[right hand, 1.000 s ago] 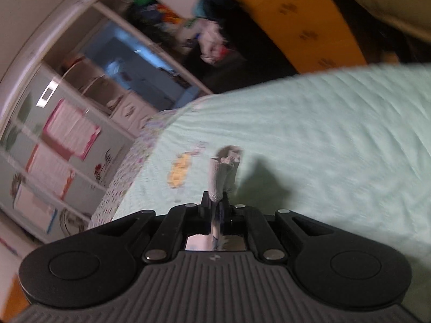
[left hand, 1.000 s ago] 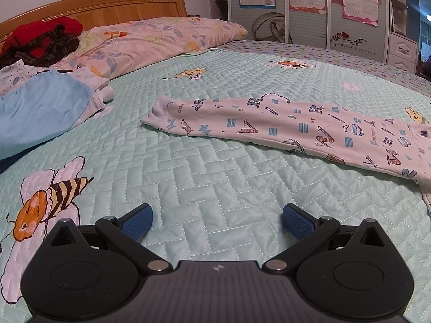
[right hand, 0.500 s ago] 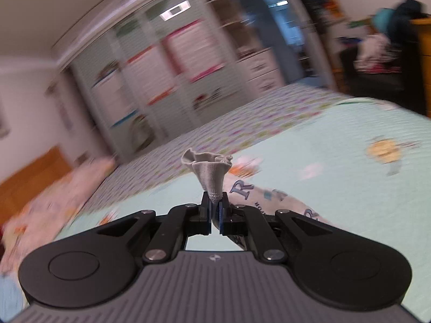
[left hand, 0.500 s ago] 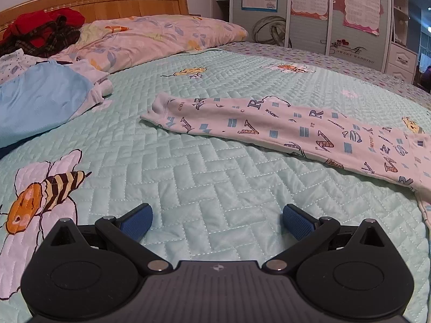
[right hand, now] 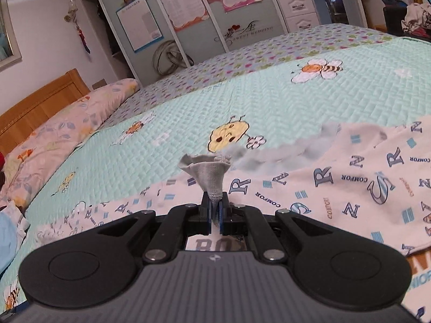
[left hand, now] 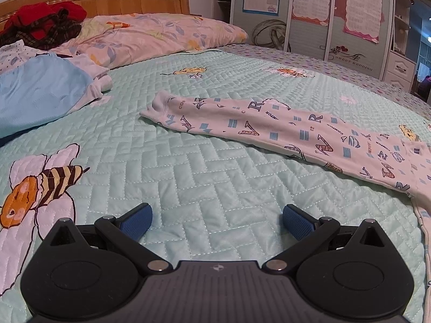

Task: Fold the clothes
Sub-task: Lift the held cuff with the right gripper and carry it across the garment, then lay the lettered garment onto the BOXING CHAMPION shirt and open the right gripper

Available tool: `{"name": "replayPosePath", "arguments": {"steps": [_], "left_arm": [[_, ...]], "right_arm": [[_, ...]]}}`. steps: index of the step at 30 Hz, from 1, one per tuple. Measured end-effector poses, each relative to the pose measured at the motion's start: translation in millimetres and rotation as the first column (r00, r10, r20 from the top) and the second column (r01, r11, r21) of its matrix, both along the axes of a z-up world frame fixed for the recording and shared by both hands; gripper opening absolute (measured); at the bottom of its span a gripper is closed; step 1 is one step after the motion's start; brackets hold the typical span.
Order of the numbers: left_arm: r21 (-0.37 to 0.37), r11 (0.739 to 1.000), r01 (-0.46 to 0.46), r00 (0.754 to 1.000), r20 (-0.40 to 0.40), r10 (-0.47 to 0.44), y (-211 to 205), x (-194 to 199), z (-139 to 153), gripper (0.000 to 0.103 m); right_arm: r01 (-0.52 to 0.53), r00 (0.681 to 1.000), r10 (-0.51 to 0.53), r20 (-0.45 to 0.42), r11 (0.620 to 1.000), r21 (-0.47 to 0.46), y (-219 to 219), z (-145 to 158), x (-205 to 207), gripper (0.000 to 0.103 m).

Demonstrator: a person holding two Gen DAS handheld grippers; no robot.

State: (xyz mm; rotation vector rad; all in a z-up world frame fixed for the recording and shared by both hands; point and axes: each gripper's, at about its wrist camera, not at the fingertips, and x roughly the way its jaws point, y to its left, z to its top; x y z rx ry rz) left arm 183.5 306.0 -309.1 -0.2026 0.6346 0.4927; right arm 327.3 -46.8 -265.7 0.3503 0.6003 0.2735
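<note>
- Your right gripper (right hand: 214, 210) is clenched on a bunched bit of the letter-print pajamas (right hand: 336, 188).
- Your left gripper (left hand: 216, 219) is released, with nothing in it, above the green bed cover (left hand: 204, 172).
- The pajamas lie flat on the bed cover, near the pink pillow (left hand: 161, 35).

The pale pink garment (left hand: 296, 132), printed with blue and grey letters and small striped blocks, lies stretched long and flat across the mint quilted bed (left hand: 204, 177), its cuffed end toward the pillows. A bunched grey-looking fold of its fabric (right hand: 212, 177) stands up, pinched between the right gripper's (right hand: 214, 211) closed jaws.
</note>
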Motion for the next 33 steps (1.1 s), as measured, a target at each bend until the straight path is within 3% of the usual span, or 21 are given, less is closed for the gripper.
{"name": "replayPosePath", "arguments": {"steps": [8,12,15,17,19,23,26,27,30,31,33], "left_arm": [[0.001,1.0,0.0,1.0,-0.001,0.0,0,0,0,0.103],[0.001,1.0,0.0,1.0,-0.001,0.0,0,0,0,0.103],[0.001,1.0,0.0,1.0,0.0,0.0,0,0,0,0.103],[0.001,1.0,0.001,1.0,0.0,-0.001,0,0,0,0.103],[0.001,1.0,0.0,1.0,0.0,0.0,1,0,0,0.103],[0.0,1.0,0.0,1.0,0.0,0.0,1,0,0,0.103],[0.0,1.0,0.0,1.0,0.0,0.0,0,1,0,0.103],[0.0,1.0,0.0,1.0,0.0,0.0,0,1,0,0.103],[-0.002,1.0,0.0,1.0,0.0,0.0,0,0,0,0.103],[-0.003,1.0,0.0,1.0,0.0,0.0,0,0,0,0.103],[-0.009,1.0,0.0,1.0,-0.003,0.0,1,1,0,0.103]], "right_arm": [[-0.03,0.999,0.03,0.022,0.999,-0.014,22,0,10,0.006],[-0.056,0.998,0.052,-0.046,0.994,-0.096,37,-13,18,0.012],[-0.072,0.993,0.067,-0.095,0.996,-0.058,33,-27,14,0.025],[-0.085,0.994,0.082,-0.067,0.995,-0.044,34,-25,6,0.052],[-0.104,0.994,0.102,-0.034,0.993,-0.056,39,-20,-2,0.061],[-0.183,0.983,0.184,0.025,0.983,-0.019,53,-8,-14,0.061],[-0.185,0.982,0.183,0.056,0.982,0.043,52,-2,-17,0.061],[-0.174,0.984,0.172,0.038,0.983,0.066,50,-5,-14,0.061],[-0.172,0.973,0.188,-0.136,0.978,0.119,48,-24,7,0.062],[-0.164,0.969,0.187,-0.163,0.976,0.142,44,-27,9,0.058],[-0.136,0.981,0.161,-0.108,0.968,0.211,27,-17,-5,0.058]]}}
